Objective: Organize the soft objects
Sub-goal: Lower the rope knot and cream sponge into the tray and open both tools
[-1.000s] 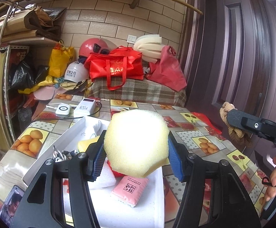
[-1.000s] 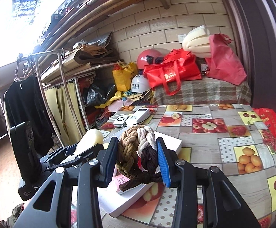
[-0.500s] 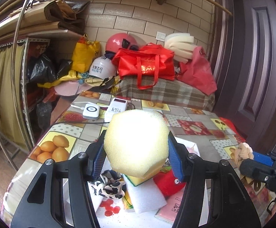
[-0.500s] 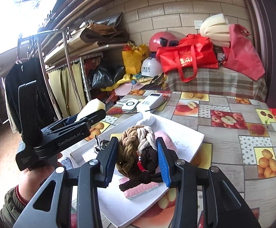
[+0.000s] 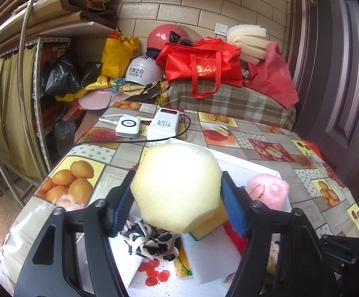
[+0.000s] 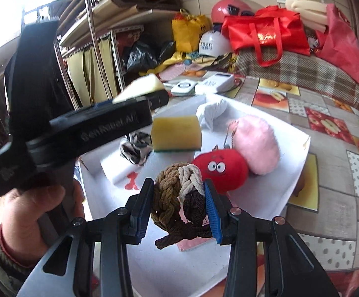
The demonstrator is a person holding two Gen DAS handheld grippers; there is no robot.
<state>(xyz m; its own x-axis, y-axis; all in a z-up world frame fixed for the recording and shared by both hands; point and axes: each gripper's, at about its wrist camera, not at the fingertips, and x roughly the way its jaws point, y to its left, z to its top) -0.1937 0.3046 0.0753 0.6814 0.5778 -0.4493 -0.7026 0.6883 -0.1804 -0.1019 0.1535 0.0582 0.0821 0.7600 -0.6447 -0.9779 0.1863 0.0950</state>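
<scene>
My left gripper [image 5: 177, 210] is shut on a pale yellow foam sponge [image 5: 177, 185] and holds it above the white tray [image 5: 253, 168]. My right gripper [image 6: 179, 210] is shut on a braided brown and cream rope knot [image 6: 179, 188] above the same tray [image 6: 300, 148]. In the tray lie a yellow sponge with a green base [image 6: 177, 132], a pink fluffy ball [image 6: 256, 143], a red plush with eyes [image 6: 221, 170], a black and white scrunchie [image 6: 134, 146], a white foam block [image 6: 117, 170] and a white cloth [image 6: 211, 111]. The left gripper also shows in the right wrist view [image 6: 139, 91], to the left of the tray.
A white power bank [image 5: 163, 125] and a small white charger [image 5: 127, 126] with cables lie behind the tray. Red bags [image 5: 199, 66], helmets [image 5: 144, 73] and foam are piled at the back. A metal rack [image 5: 21, 99] stands on the left, a dark door [image 5: 347, 74] on the right.
Both grippers have moved in over the tray and lower, still holding the sponge and the rope knot. The left gripper now sits close beside the right one.
</scene>
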